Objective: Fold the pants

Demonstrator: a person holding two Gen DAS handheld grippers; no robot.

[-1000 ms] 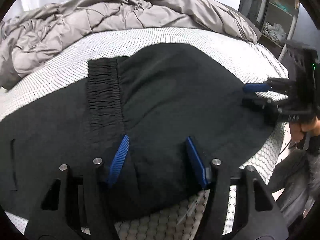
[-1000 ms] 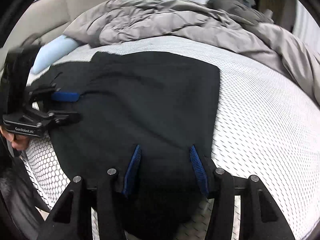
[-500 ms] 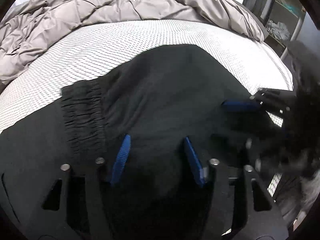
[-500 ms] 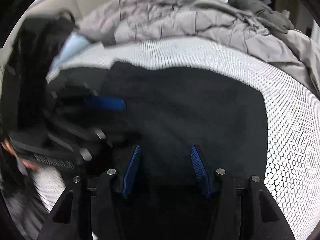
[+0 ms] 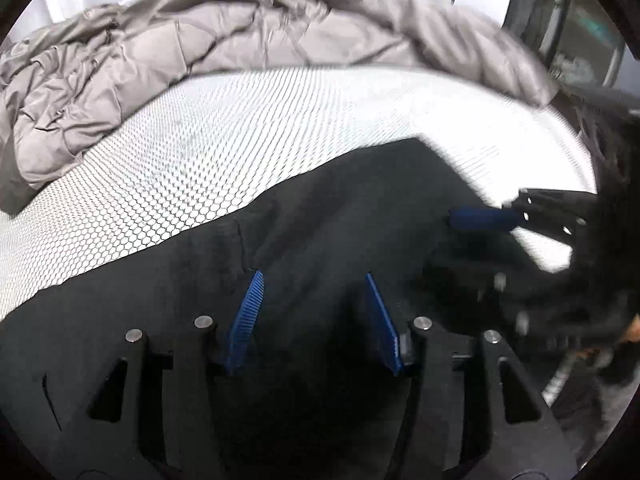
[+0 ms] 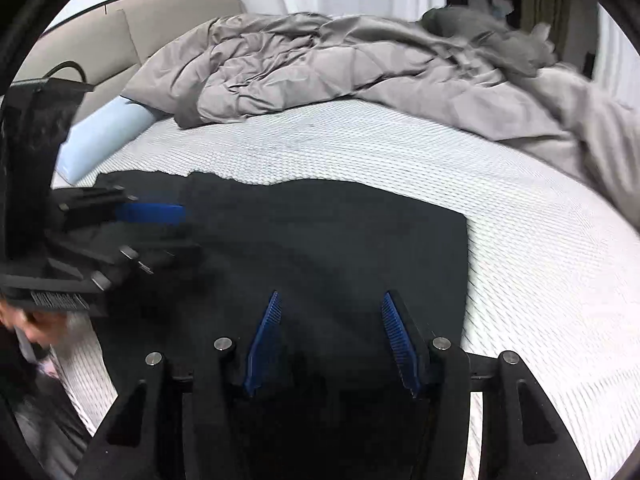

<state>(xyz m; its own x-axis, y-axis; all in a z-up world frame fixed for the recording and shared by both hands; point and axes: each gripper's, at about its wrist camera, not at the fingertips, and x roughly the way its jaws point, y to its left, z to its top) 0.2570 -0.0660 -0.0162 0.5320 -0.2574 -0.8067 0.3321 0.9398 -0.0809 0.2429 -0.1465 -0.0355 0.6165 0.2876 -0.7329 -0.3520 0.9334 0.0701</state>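
Note:
Black pants (image 5: 340,208) lie across the white mesh mattress (image 5: 240,140), and a fold of them is raised off it. My left gripper (image 5: 316,312) has its blue pads on a bunch of the black cloth at the fold's near edge. Seen from the right wrist, the pants (image 6: 320,232) fill the lower middle. My right gripper (image 6: 332,340) grips the same raised edge further along. Each gripper shows in the other's view, the right gripper (image 5: 468,240) at the right and the left gripper (image 6: 176,232) at the left. The waistband is hidden.
A crumpled grey duvet (image 6: 320,68) is heaped along the far side of the mattress (image 6: 520,260). A light blue pillow (image 6: 100,136) lies by the beige headboard (image 6: 100,48). A dark shelf unit (image 5: 580,40) stands past the bed's right edge.
Both grippers have moved forward over the bed with the pants' near edge, laying cloth over the gathered waistband, which no longer shows. The two grippers are closer together.

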